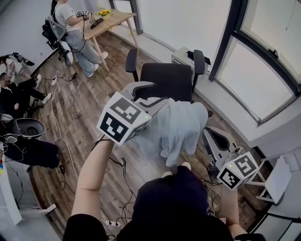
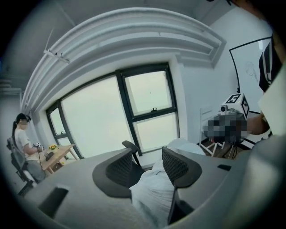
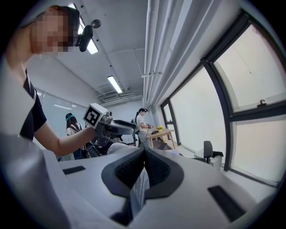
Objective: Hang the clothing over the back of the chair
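clothing [image 1: 176, 124]: pale blue-grey, bunched up, held in the air betw. your two tongs. The middle sags toward 6 o'clock.
L tongs [image 1: 149, 94]: in your left hand, at approx. 10 o'clock of the clothing. Jaws stand wide apart and the pads aren't pinching. In the left gripper view, the L tongs [image 2: 149, 155] have a fold of clothing [image 2: 152, 192] lying loose in the gap.
R tongs [image 1: 208, 132]: lower down, at approx. 4 o'clock of the clothing. In the right gripper view, the R tongs [image 3: 144, 155] have their jaws closed tight on a thin edge of clothing [image 3: 139, 185].
chair [image 1: 167, 80]: black office chair w/ armrests, at 12 o'clock of the clothing, just past it. The clothing isn't over the back yet. Can't tell whether the fabric touches the chair.
floor [image 1: 80, 108]: wood planks, w/ cables [image 1: 123, 167] trailing at 7 o'clock.
surface [image 1: 113, 21]: wooden, far off at 11 o'clock, w/ yellow flowers [image 1: 105, 13] on it. A seated person [image 1: 70, 26] is at its 9 o'clock.
window [image 1: 254, 70]: large, dark-framed, at 2 o'clock.
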Demonstrator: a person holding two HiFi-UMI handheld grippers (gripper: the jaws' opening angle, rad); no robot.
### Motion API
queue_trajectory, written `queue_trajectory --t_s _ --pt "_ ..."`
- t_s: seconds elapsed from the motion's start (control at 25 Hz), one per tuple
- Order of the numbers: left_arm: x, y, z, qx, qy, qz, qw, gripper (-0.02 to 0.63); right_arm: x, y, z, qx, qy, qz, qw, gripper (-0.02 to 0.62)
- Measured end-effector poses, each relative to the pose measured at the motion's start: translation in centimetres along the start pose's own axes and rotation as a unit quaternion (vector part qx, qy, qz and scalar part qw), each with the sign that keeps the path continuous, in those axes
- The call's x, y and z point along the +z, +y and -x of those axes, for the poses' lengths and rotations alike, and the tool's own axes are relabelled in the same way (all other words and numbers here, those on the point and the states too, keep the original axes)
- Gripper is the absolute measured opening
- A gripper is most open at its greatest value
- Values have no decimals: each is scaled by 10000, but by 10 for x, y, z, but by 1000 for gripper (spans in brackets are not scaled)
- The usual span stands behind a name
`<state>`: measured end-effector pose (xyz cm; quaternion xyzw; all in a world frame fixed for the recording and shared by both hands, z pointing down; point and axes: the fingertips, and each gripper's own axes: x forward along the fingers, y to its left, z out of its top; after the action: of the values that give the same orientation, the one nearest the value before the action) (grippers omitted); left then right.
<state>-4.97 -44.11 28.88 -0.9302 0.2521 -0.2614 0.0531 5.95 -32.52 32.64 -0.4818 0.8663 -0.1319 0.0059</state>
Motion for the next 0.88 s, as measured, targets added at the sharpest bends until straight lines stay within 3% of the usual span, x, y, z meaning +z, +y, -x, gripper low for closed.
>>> queue_trajectory --t_s 0.16,0.32,0.48,0.64,0.88 --pt "-1 -14 32 298 -503 440 9973 190 0 4 1 -32 -103 -48 9999 2" --pt "-8 -28 58 643 -956 1032 9880 138 1 5 4 -77 -189 46 9998 2" --pt "-21 -51 74 1005 -1093 1458 9781 99 1 5 14 -129 -319 -21 9994 2" --pt "-29 -83 78 1184 -1279 1913 9659 38 -7 10 34 -19 -112 40 9999 2" --pt "-47 -131 76 1409 -1400 2373 9509 12 -26 6 71 -19 18 91 10000 2"
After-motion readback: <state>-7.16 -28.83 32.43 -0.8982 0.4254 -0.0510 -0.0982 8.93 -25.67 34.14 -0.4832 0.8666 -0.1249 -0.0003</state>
